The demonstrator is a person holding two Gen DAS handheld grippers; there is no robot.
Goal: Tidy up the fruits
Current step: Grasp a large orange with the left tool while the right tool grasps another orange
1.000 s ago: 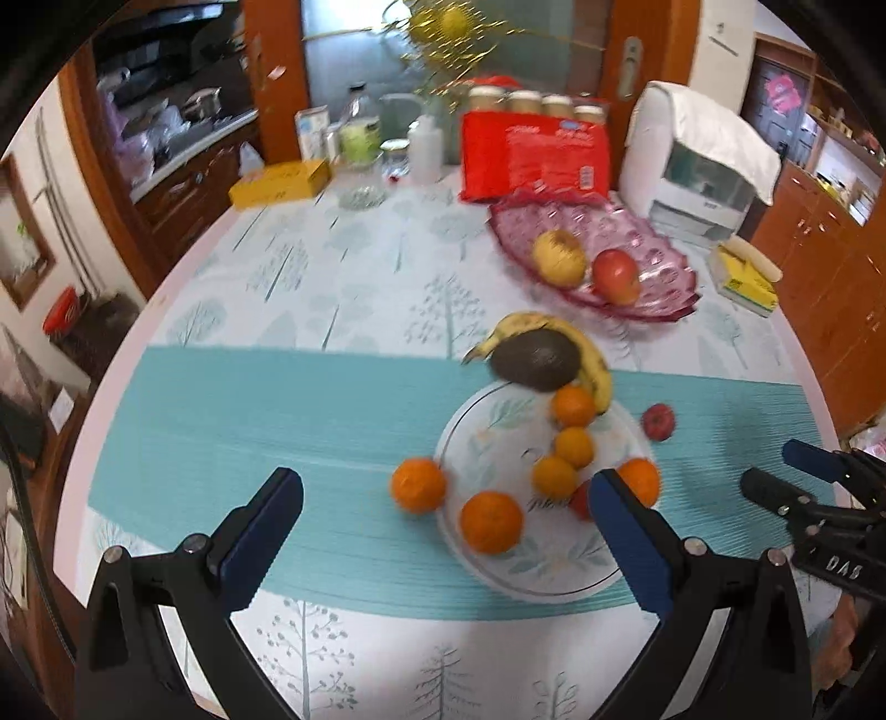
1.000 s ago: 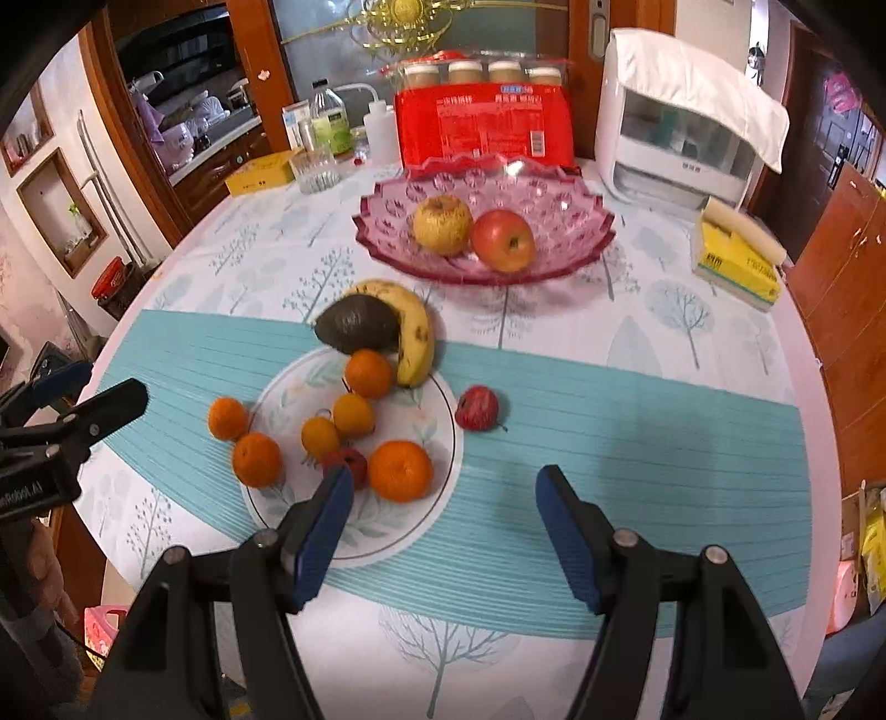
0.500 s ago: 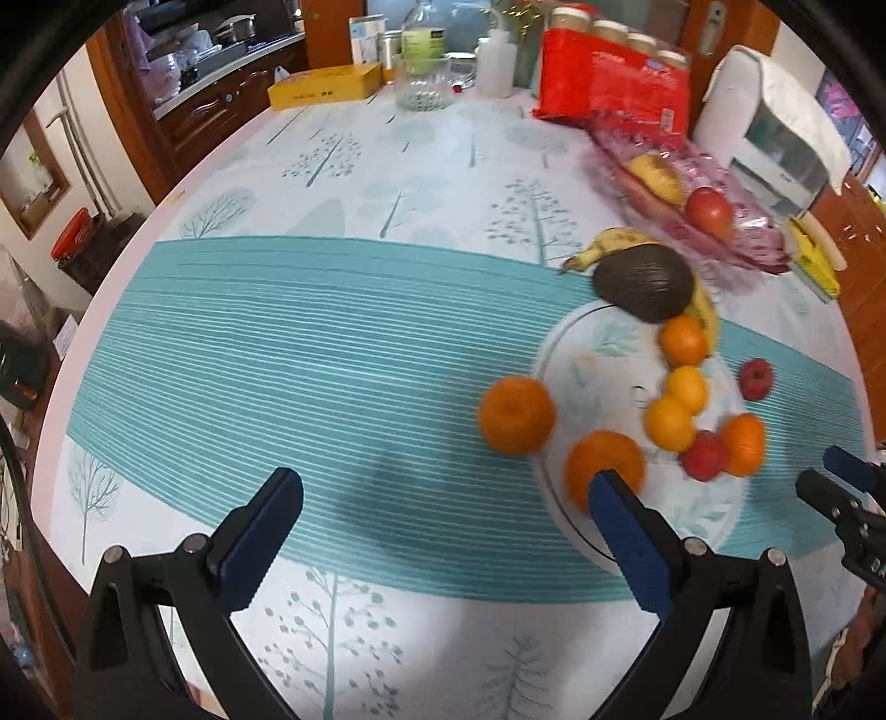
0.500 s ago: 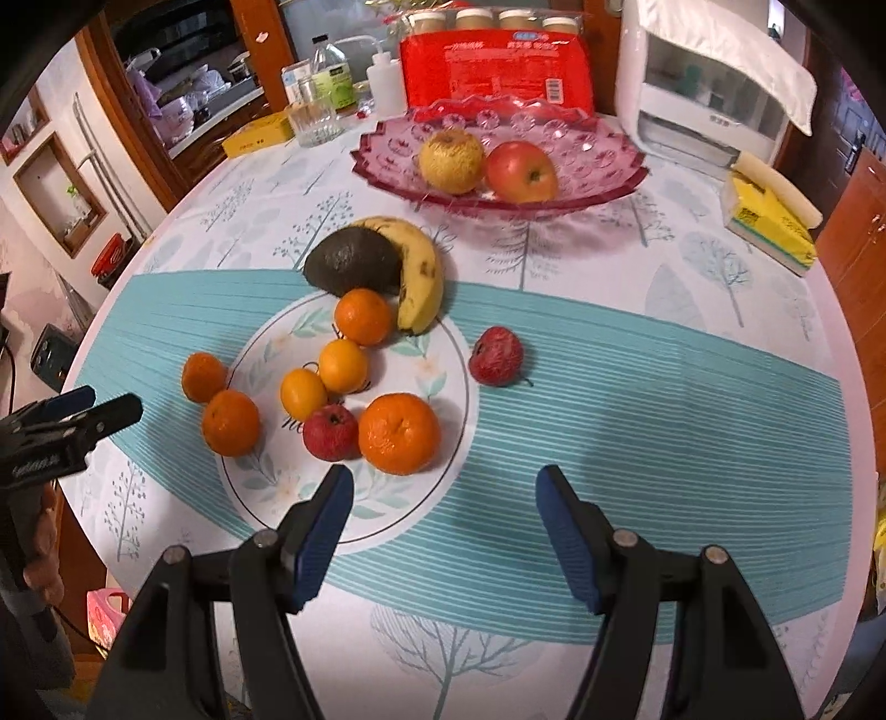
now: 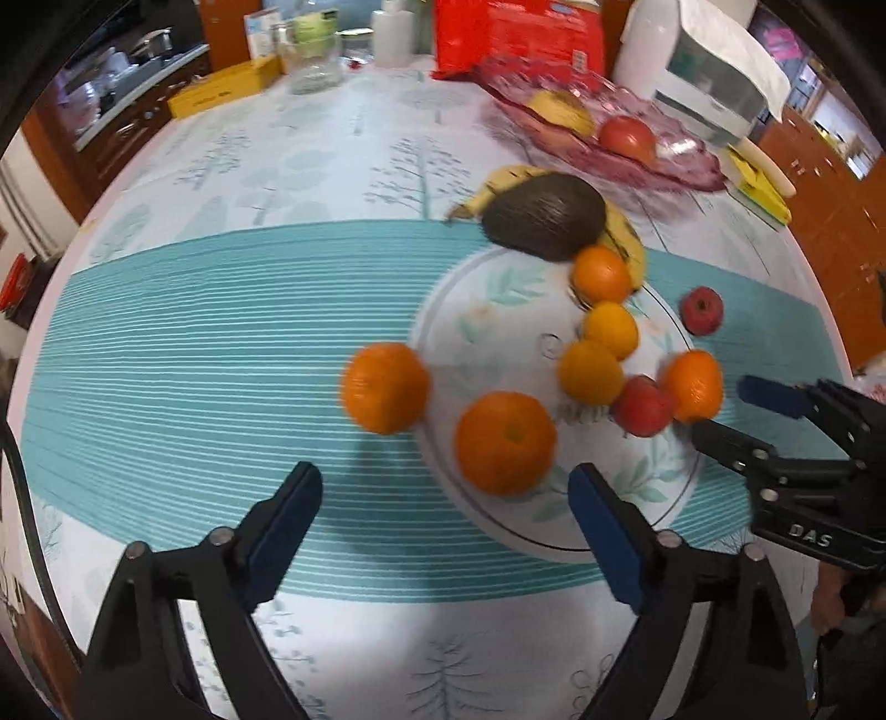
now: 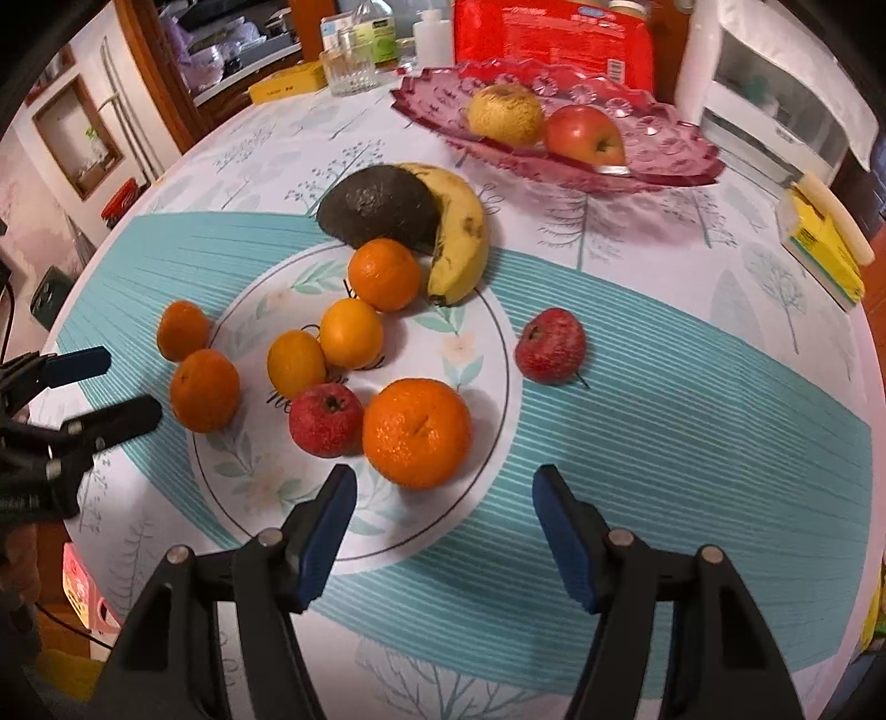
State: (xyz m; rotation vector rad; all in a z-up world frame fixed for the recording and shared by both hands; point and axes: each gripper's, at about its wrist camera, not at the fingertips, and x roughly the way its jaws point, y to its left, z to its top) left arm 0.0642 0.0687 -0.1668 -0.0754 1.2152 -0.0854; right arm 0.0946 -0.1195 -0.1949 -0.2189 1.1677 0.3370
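A white floral plate [image 6: 266, 482] [image 5: 487, 310] holds several oranges and a small red apple [image 6: 325, 419]. A big orange [image 6: 416, 433] lies just ahead of my open, empty right gripper [image 6: 443, 526]. My left gripper [image 5: 443, 526] is open and empty, just short of an orange [image 5: 505, 441] on the plate rim and an orange [image 5: 385, 386] on the cloth. An avocado [image 6: 379, 206] and a banana [image 6: 459, 232] lie at the plate's far edge. A second red apple [image 6: 551, 346] lies on the cloth. A pink glass bowl [image 6: 664, 160] holds a pear and an apple.
A red bag [image 6: 554, 39], a white appliance [image 6: 775, 105], a yellow box [image 6: 819, 238], a glass [image 6: 349, 69] and bottles stand along the far side of the round table [image 6: 720, 415]. The table edge is close below both grippers.
Both grippers have moved forward and down toward the plate, so the fruits look larger. Both stay open. No fruit has moved.
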